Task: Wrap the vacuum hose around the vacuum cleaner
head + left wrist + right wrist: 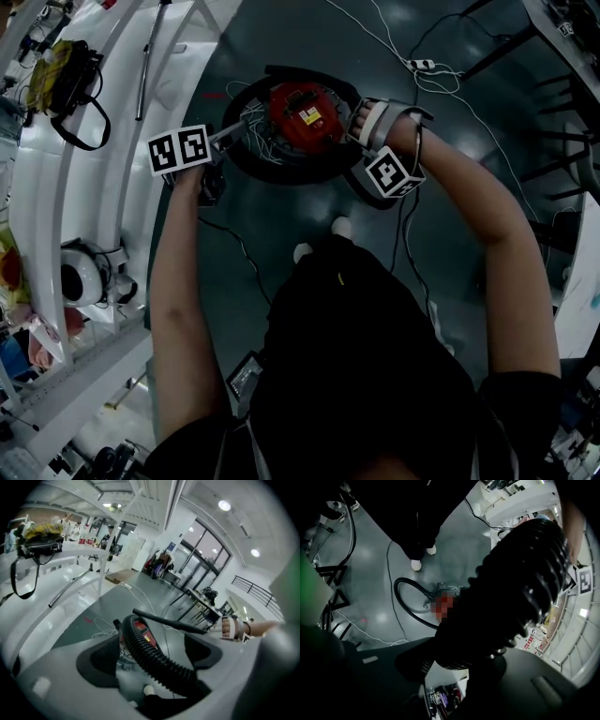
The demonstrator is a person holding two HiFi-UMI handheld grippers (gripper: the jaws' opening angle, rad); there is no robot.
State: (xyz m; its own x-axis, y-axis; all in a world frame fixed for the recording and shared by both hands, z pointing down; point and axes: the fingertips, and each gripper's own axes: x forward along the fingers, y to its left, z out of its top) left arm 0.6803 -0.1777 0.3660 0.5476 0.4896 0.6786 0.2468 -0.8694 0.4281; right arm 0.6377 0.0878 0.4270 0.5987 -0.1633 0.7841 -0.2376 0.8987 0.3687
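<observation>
The red vacuum cleaner (pixel 305 114) sits on the grey floor with the black ribbed hose (pixel 281 173) looped round its base. My left gripper (pixel 232 141) is at its left side. In the left gripper view the left gripper (pixel 150 654) stands wide open; the hose (pixel 140 644) runs between the pads with a gap on each side, up to the vacuum cleaner (pixel 145 635). A black wand (pixel 168 623) lies across behind it. My right gripper (pixel 354 150) is at the vacuum's right. In the right gripper view the right gripper (pixel 459 665) is shut on the thick hose (pixel 520 573).
White benches (pixel 56 216) run down the left, bearing a yellow and black bag (pixel 61 80), a metal tube (pixel 150 56) and a white helmet-like object (pixel 80 277). White cable and a power strip (pixel 422 64) lie beyond the vacuum. Black table legs (pixel 506 47) stand at the right.
</observation>
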